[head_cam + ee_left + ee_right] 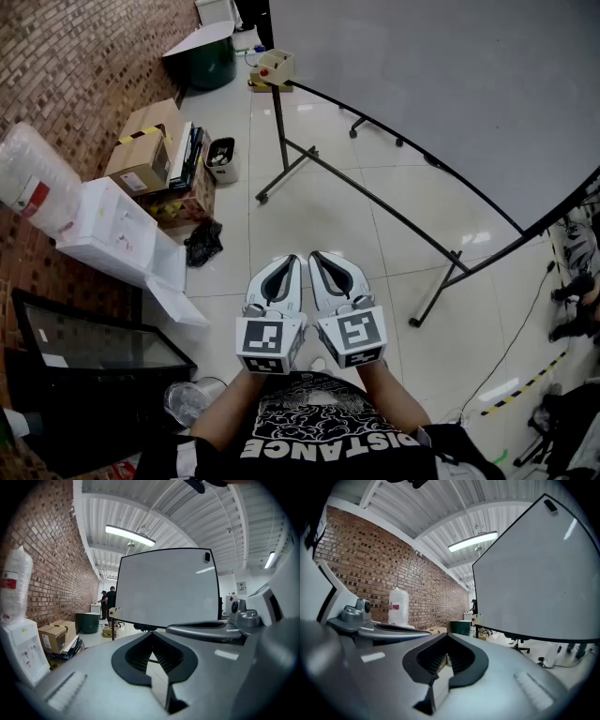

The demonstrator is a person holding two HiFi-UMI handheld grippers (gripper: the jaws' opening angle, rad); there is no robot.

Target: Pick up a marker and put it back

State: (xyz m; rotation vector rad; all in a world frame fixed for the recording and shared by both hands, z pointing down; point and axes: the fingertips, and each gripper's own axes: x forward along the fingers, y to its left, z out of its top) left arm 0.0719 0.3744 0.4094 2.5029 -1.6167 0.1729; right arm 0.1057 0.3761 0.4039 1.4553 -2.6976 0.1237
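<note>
No marker shows in any view. My left gripper (289,262) and right gripper (318,257) are held side by side in front of the person's chest, above the tiled floor, both shut with nothing between the jaws. In the left gripper view the left gripper (151,633) points at a large whiteboard (168,587), with the right gripper's body beside it. From the right gripper view, the right gripper (446,636) is shut and empty, and the whiteboard (539,581) fills the right side. The whiteboard (441,84) stands ahead and to the right on a wheeled black frame (281,141).
A small cream box (275,67) sits at the whiteboard's far end. Along the brick wall at left stand cardboard boxes (143,150), a white water dispenser (105,230), a green bin (208,62) and a black cabinet (94,352). A person (111,603) stands far off.
</note>
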